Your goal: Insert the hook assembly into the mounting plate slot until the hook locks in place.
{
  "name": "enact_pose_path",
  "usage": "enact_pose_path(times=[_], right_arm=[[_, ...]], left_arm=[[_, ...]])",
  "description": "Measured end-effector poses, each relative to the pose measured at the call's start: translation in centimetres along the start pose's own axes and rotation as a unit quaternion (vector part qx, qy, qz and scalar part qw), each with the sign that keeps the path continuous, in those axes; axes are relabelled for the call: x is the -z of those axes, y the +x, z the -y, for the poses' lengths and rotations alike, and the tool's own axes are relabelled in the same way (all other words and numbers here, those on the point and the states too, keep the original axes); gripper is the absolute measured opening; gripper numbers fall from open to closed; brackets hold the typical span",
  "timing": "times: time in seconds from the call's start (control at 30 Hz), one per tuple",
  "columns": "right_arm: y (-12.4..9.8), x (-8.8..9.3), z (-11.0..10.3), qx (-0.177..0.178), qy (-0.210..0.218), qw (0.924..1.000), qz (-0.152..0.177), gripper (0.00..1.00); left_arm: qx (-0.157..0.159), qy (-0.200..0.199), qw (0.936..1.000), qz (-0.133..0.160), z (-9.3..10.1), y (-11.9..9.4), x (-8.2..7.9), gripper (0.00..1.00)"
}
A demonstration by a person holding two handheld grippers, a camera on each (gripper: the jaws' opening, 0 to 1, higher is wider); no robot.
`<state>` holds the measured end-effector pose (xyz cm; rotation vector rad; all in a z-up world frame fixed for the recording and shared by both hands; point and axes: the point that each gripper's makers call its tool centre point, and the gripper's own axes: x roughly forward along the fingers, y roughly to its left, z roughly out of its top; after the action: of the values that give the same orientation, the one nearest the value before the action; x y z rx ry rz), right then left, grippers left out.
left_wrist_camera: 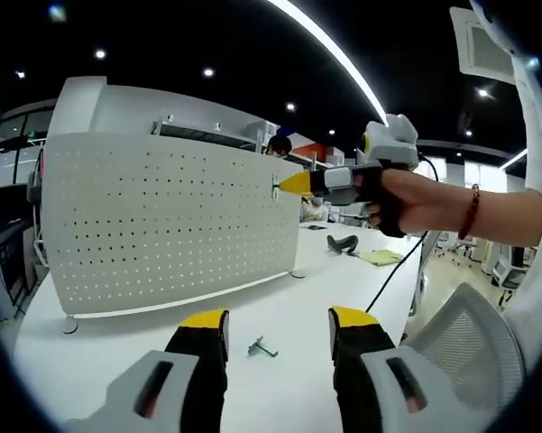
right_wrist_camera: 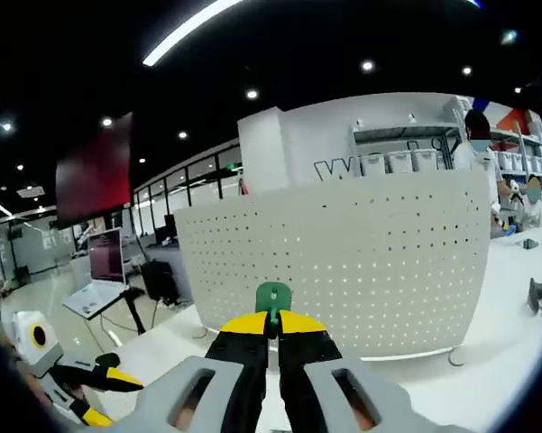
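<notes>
1. The right gripper (right_wrist_camera: 272, 327) is pinching a green hook (right_wrist_camera: 273, 298) between its yellow tips, jaws pressed tight on it, and pointing it at the white pegboard (right_wrist_camera: 361, 262).
2. In the left gripper view, that same gripper (left_wrist_camera: 296, 184) is holding the hook tip right up against the pegboard (left_wrist_camera: 162, 216) near its upper right edge; I cannot tell whether it is seated yet.
3. The left gripper (left_wrist_camera: 280, 317) is hanging spread and holding nothing above the surface (left_wrist_camera: 117, 361), where a second small hook (left_wrist_camera: 262, 347) is lying.
4. So the insertion step is in hand: next, I judge, comes a straight push into the holes until it catches.
</notes>
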<state>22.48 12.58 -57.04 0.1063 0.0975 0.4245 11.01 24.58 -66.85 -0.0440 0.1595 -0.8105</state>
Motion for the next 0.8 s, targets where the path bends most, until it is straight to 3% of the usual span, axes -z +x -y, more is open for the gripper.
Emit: enact_pose_path(times=[0.3, 0.8], right_arm=[[1.2, -1.4, 1.2, 0.027, -0.025, 0.9993, 0.009, 0.01], [4.3, -3.9, 3.0, 0.051, -0.025, 0.9978, 0.034, 0.01]], left_arm=[[-0.011, -0.002, 0.9999, 0.009, -0.3, -0.4, -0.3, 0.63], [-0.018, -0.007, 0.9997, 0.013, -0.9, -1.1, -0.1, 0.71]])
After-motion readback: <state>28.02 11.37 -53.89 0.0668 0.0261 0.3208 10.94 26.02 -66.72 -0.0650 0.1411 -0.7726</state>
